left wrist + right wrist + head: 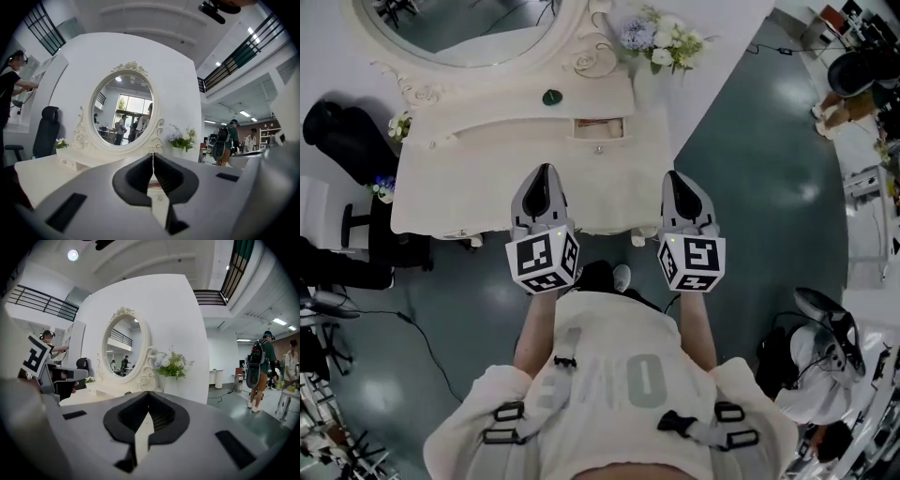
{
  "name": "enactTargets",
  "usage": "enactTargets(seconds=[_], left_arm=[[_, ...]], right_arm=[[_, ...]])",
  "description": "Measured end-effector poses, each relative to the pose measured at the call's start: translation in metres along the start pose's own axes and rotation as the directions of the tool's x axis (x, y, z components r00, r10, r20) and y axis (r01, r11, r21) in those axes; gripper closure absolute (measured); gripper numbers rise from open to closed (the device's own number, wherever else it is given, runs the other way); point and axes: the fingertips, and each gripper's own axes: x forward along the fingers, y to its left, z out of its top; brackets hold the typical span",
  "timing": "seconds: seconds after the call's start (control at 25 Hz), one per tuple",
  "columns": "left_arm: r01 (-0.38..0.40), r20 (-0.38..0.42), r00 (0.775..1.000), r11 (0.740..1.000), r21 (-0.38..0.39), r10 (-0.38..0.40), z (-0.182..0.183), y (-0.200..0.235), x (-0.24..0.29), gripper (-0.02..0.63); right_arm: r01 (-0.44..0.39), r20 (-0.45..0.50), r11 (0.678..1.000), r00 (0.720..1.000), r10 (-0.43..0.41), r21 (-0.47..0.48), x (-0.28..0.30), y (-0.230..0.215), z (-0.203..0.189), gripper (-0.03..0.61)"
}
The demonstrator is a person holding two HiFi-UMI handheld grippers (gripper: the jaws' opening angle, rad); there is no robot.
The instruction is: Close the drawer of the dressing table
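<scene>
The small white drawer (600,128) with its round knob stands pulled out of the raised back ledge of the white carved dressing table (487,178). It sits at the middle of the desk's back edge, just under the oval white-framed mirror (459,23), and something reddish shows inside it. A small dark green round object (551,97) lies on the ledge just left of the drawer. A bunch of white and pale blue flowers (661,37) sits at the desk's back right corner.

My left gripper (544,171) hangs over the desk's front edge, clenched with nothing between its jaws. My right gripper (673,176) is near the front right corner, likewise clenched and empty. Both are well apart from the drawer. A black office chair (337,131) stands off the desk's left edge.
</scene>
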Motion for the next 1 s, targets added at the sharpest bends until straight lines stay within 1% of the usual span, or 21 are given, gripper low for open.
enactTargets(seconds=[0.16,0.4,0.76,0.92,0.96,1.0], left_arm=[[-0.027,-0.018,0.999,0.999,-0.021,0.027,-0.008,-0.001,0.005,0.593],[-0.038,0.012,0.999,0.999,-0.023,0.038,-0.003,-0.005,0.027,0.592],[-0.066,0.034,0.997,0.997,-0.037,0.067,0.001,0.003,0.049,0.592],[-0.054,0.050,0.997,0.997,-0.047,0.056,0.004,0.005,0.058,0.591],[-0.046,0.054,0.997,0.998,-0.050,0.049,0.005,0.005,0.060,0.586],[-0.036,0.058,0.998,0.998,-0.051,0.039,0.005,0.003,0.062,0.553]], right_arm=[[-0.031,-0.015,0.999,0.999,0.032,0.018,0.007,-0.004,-0.007,0.571],[-0.047,-0.007,0.999,0.999,0.047,0.014,0.022,-0.014,-0.004,0.571],[-0.067,-0.014,0.998,0.998,0.067,0.004,0.047,-0.024,-0.001,0.571],[-0.075,-0.017,0.997,0.997,0.075,0.000,0.056,-0.024,-0.001,0.571],[-0.074,-0.018,0.997,0.997,0.074,0.002,0.058,-0.025,-0.001,0.571],[-0.072,-0.020,0.997,0.997,0.072,0.005,0.059,-0.026,-0.002,0.571]])
